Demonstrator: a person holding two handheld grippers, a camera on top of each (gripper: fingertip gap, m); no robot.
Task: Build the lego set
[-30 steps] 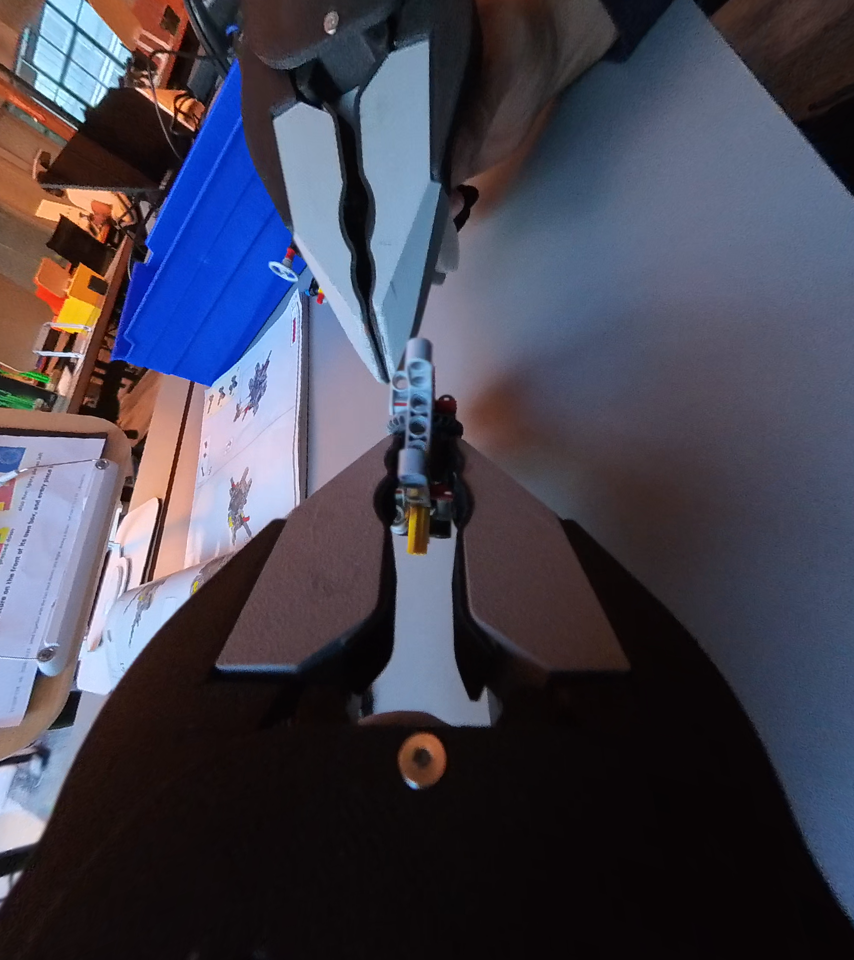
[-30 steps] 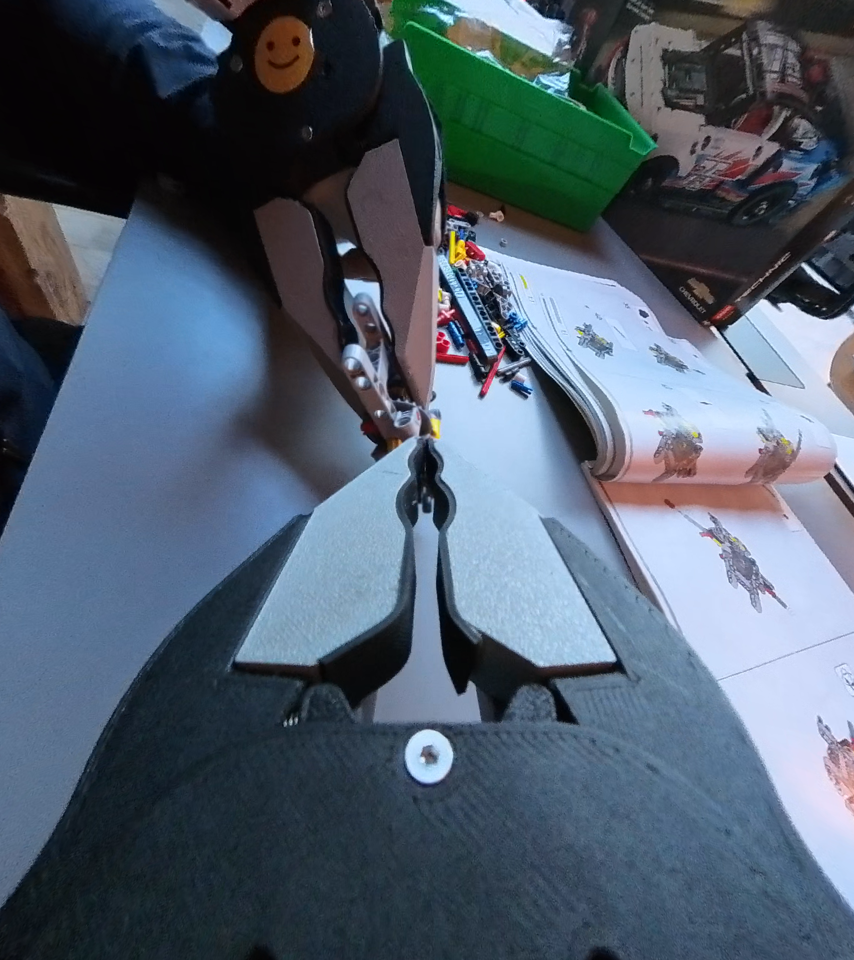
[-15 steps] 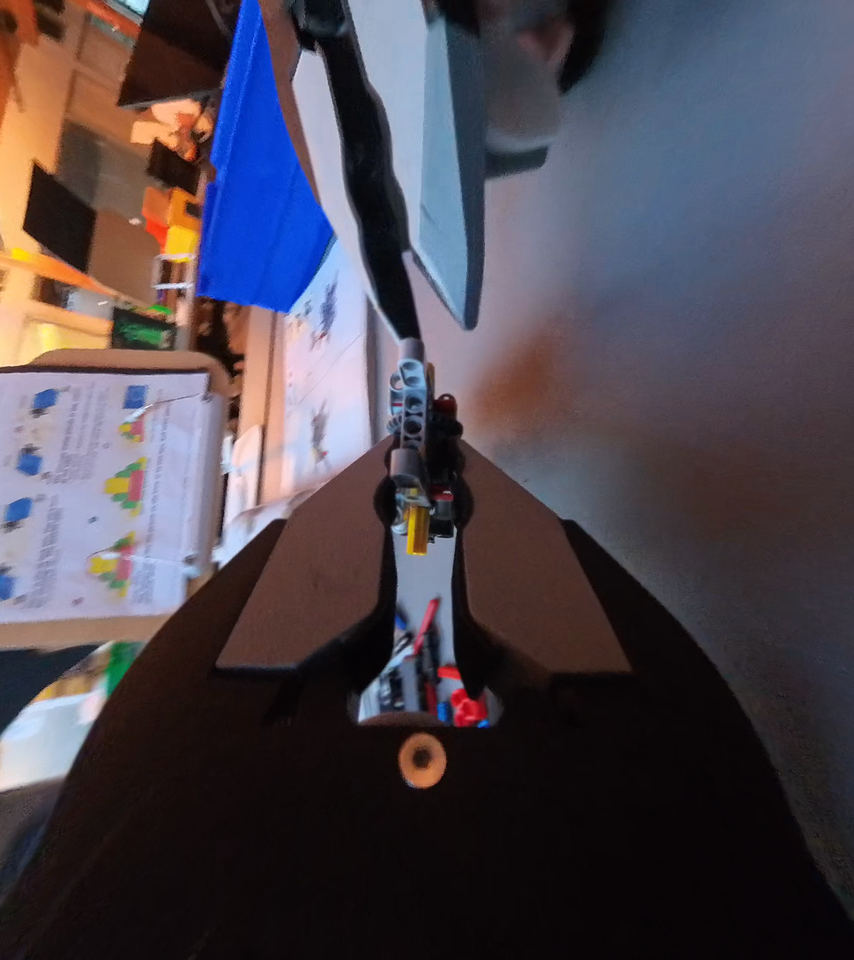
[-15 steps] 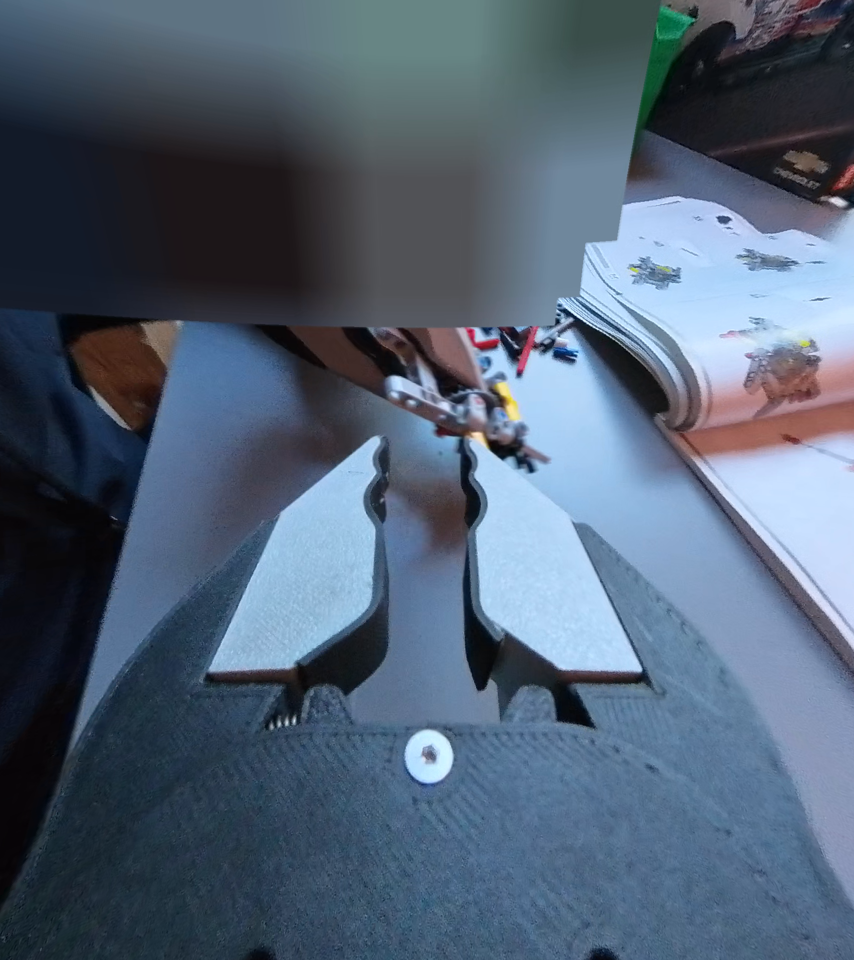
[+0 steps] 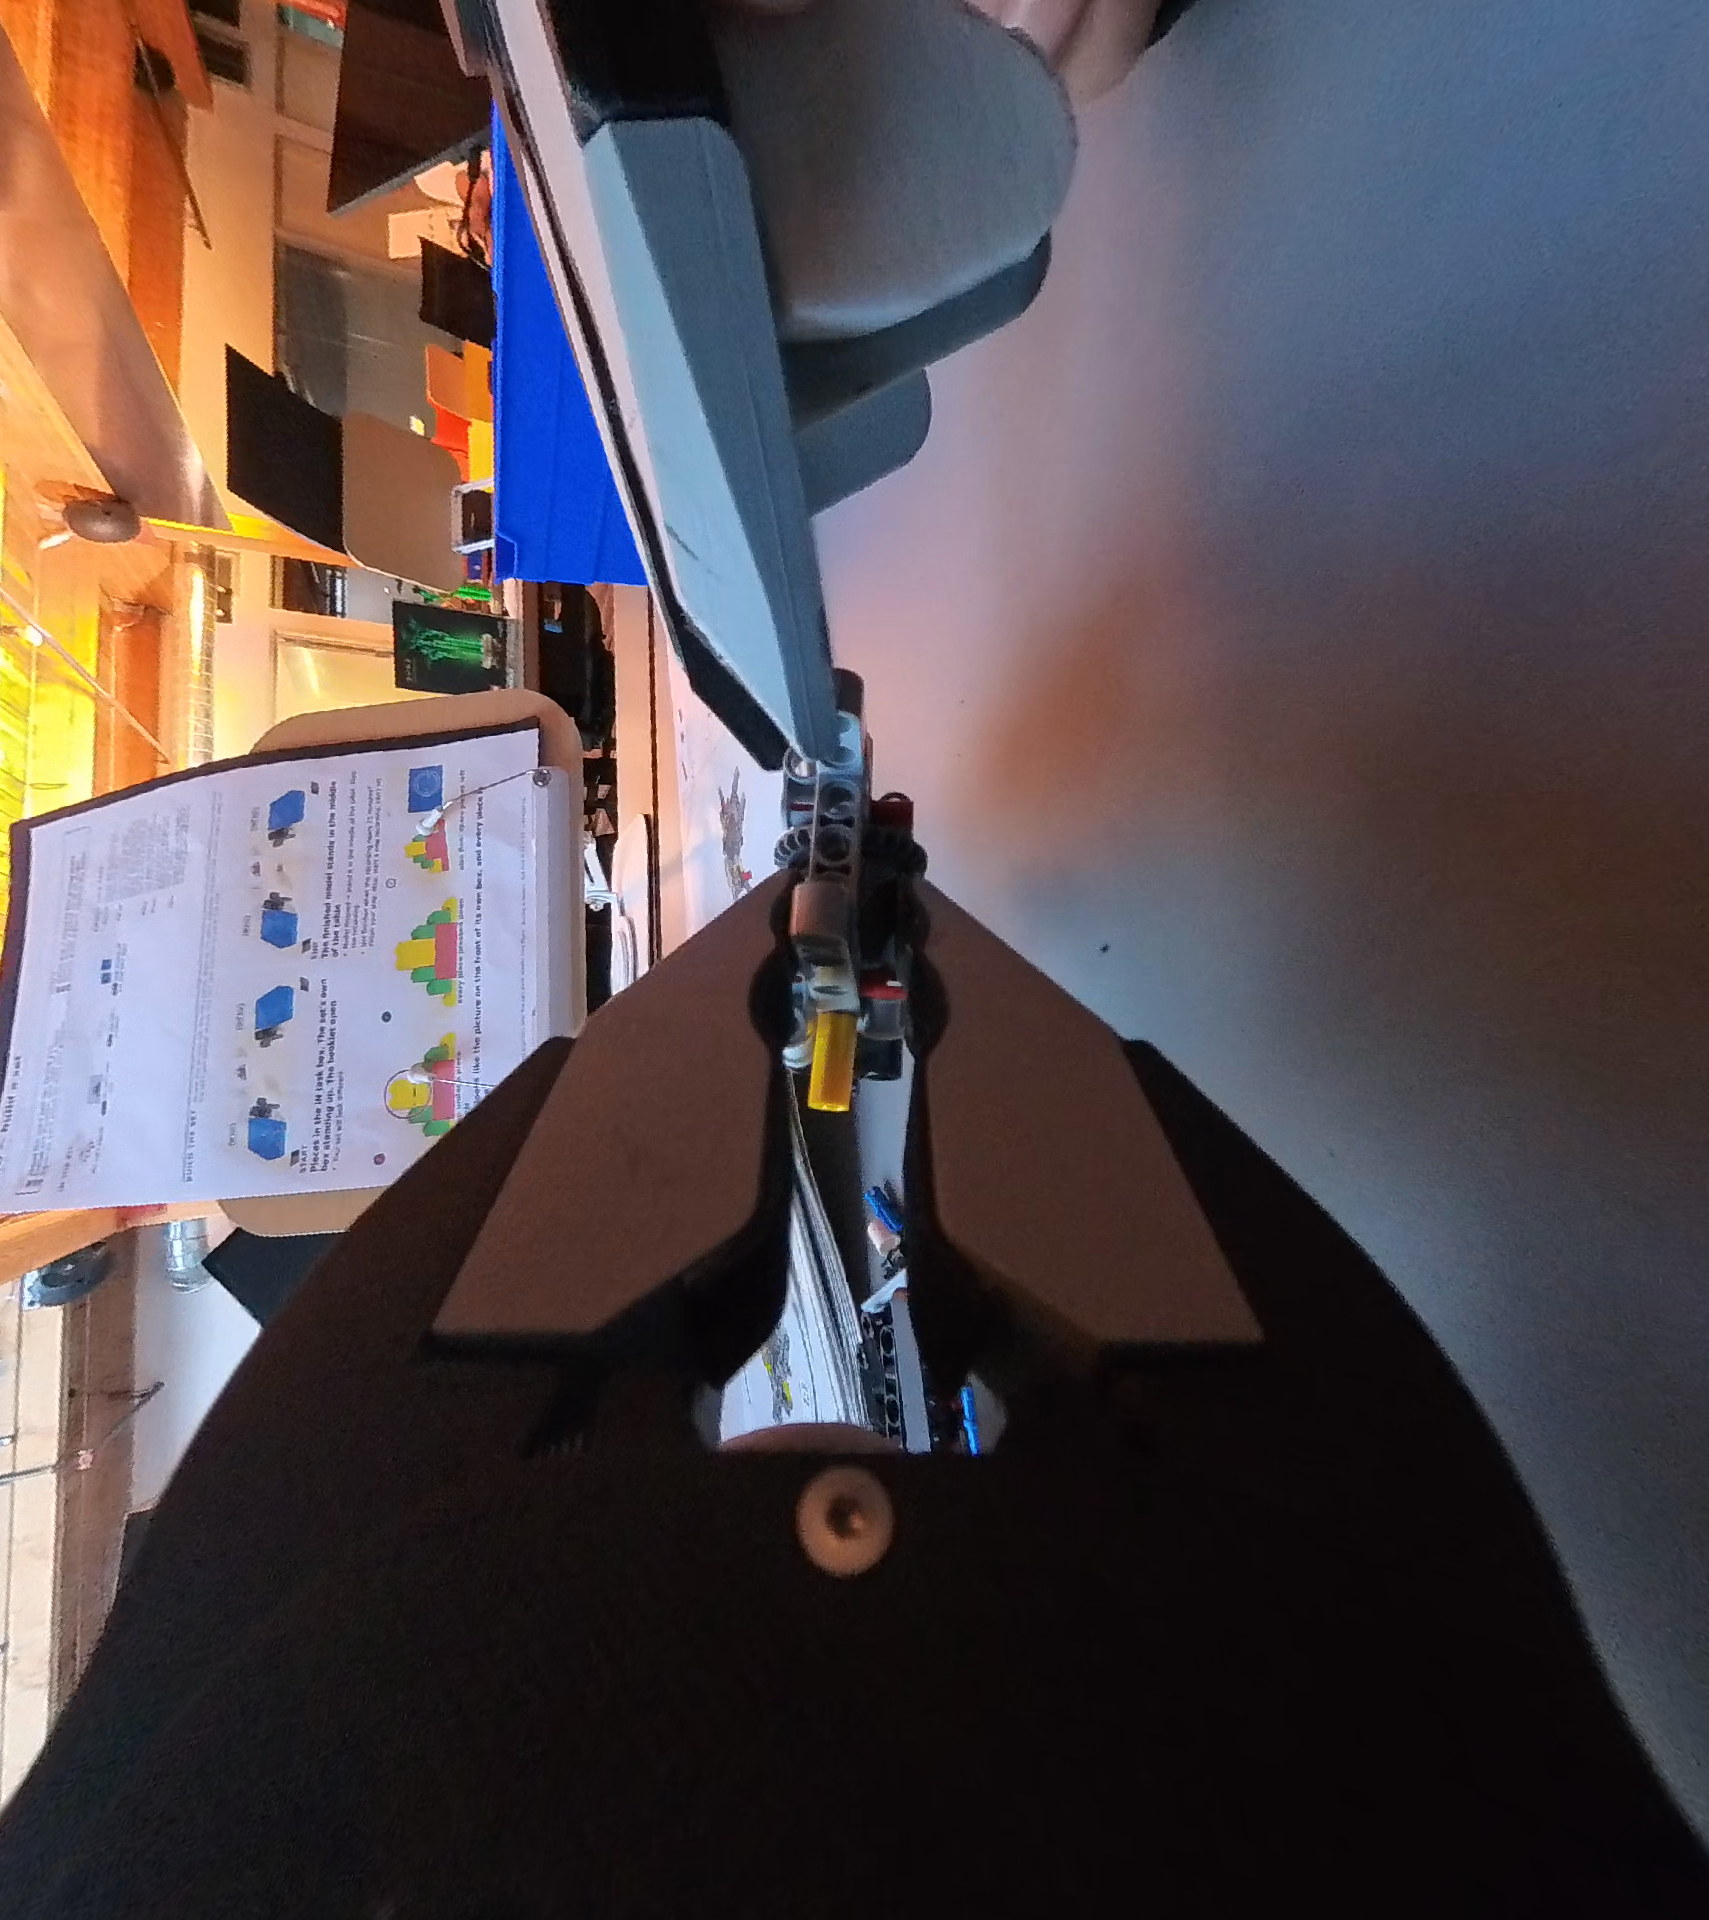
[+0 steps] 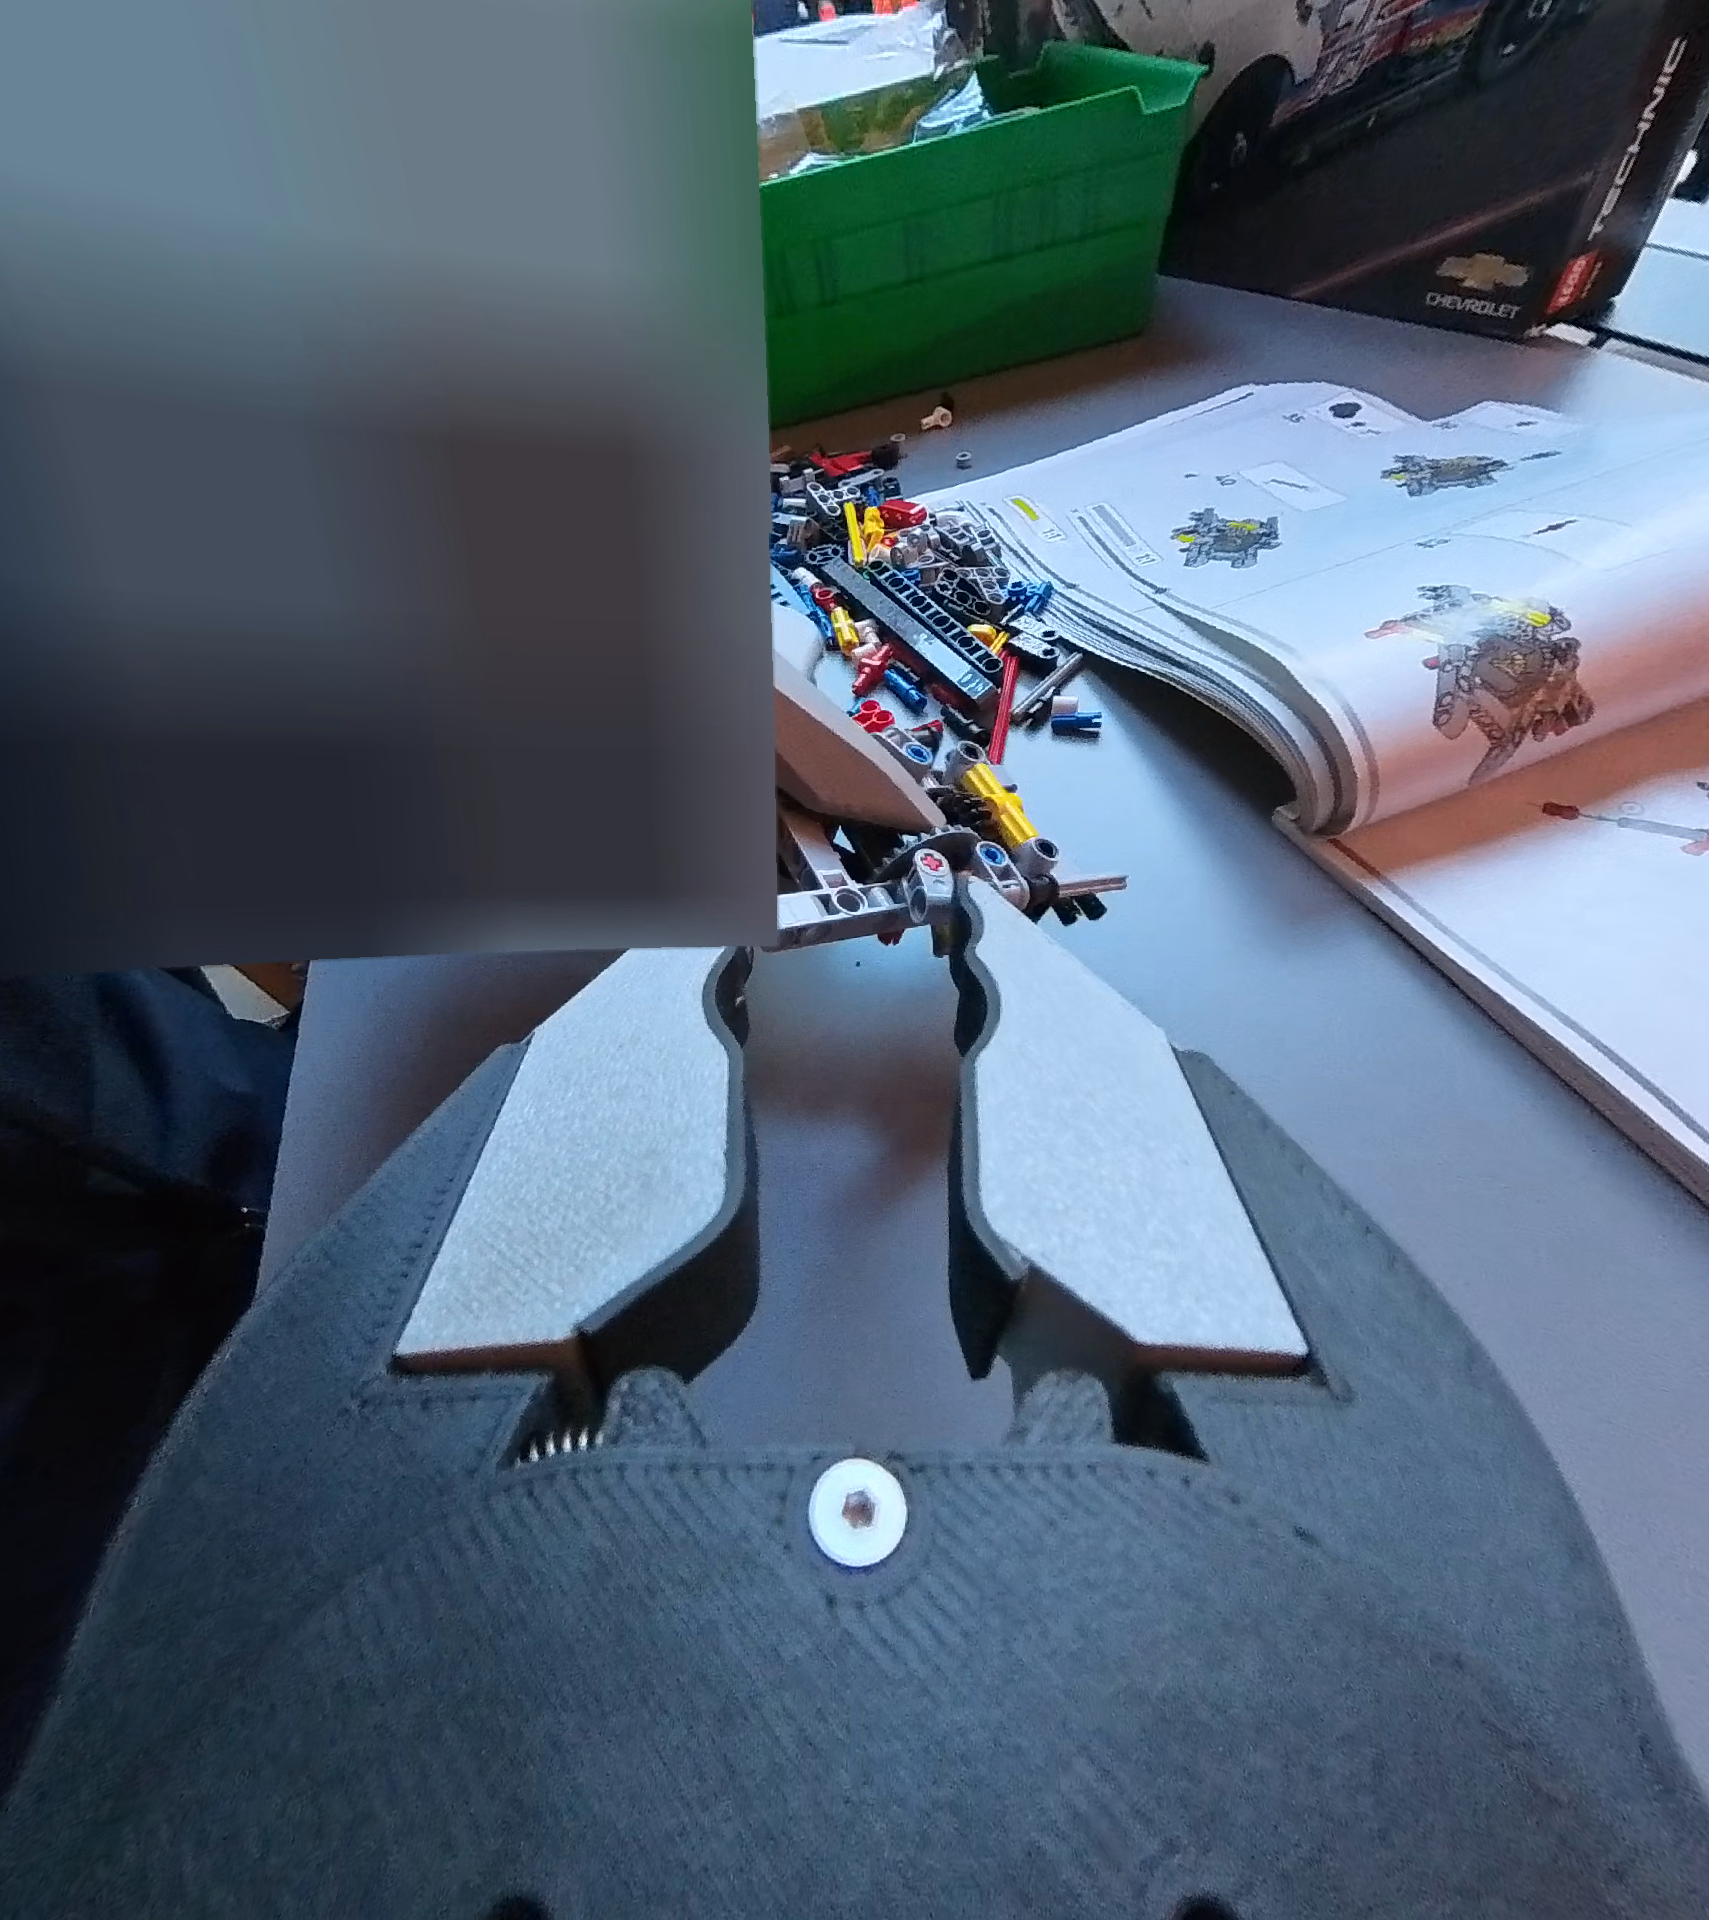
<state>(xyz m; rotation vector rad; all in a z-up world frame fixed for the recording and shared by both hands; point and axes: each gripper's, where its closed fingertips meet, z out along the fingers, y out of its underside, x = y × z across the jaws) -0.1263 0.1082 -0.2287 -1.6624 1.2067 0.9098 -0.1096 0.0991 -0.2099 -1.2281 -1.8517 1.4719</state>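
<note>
Left wrist view first: the left gripper (image 5: 850,935) has its 2 brown fingers (image 5: 663,1081) clamped on a small brick assembly (image 5: 834,883), a grey holed beam with gears, red pins and a yellow axle piece (image 5: 826,1060) poking back between the jaws. The right gripper (image 5: 819,727) comes in from above, 1 grey fingertip touching the far end of that beam. The grey table (image 5: 1452,727) fills the right side; a printed instruction sheet (image 5: 258,987) on a board stands at left, a blue bin (image 5: 549,416) behind.

Over to the right wrist view: the right gripper (image 6: 850,966) stands with jaws apart, bare table showing between the 2 grey fingers (image 6: 1089,1143). Its right fingertip sits against the brick assembly (image 6: 933,883), which hangs crosswise just ahead, held by the left gripper's finger (image 6: 829,769) coming out from under a blurred patch. Beyond, a pile of loose pieces (image 6: 912,592) lies beside an open instruction booklet (image 6: 1401,623), with a green bin (image 6: 964,239) and a dark box (image 6: 1452,156) at the back.
</note>
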